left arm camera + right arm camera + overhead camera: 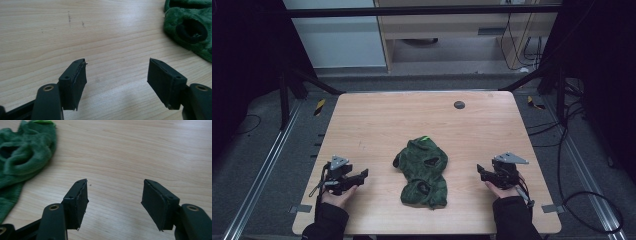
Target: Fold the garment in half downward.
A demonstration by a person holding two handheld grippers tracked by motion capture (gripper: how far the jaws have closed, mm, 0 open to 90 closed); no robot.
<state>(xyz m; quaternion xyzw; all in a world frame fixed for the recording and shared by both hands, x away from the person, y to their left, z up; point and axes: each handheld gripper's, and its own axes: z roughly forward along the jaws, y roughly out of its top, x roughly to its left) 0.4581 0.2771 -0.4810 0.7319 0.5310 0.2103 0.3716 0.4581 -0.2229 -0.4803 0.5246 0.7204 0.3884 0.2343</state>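
A crumpled green fleece garment (422, 172) is lying near the middle of the wooden table (377, 125), a little toward the near edge, bunched into a heap with dark-lined openings showing and a bright green tag at its far end. Nothing appears to be done to it yet: no part is laid flat or folded, so the whole handling job seems to be lying ahead.

The left gripper (360, 176) is resting low on the table to the garment's left, well apart from it, with its jaws standing wide and nothing between them; in its own view the fleece (190, 27) is sitting off to the upper right. The right gripper (482, 173) is waiting on the garment's right, also apart, its jaws spread wide over bare wood, the fleece (25, 152) showing at the upper left.

The tabletop is pale, wood-grained and lightly scuffed, with a small dark round cap (459, 104) near the far edge. Around it, grey carpet, black frame struts, trailing cables and a light cabinet are standing in a dim room.
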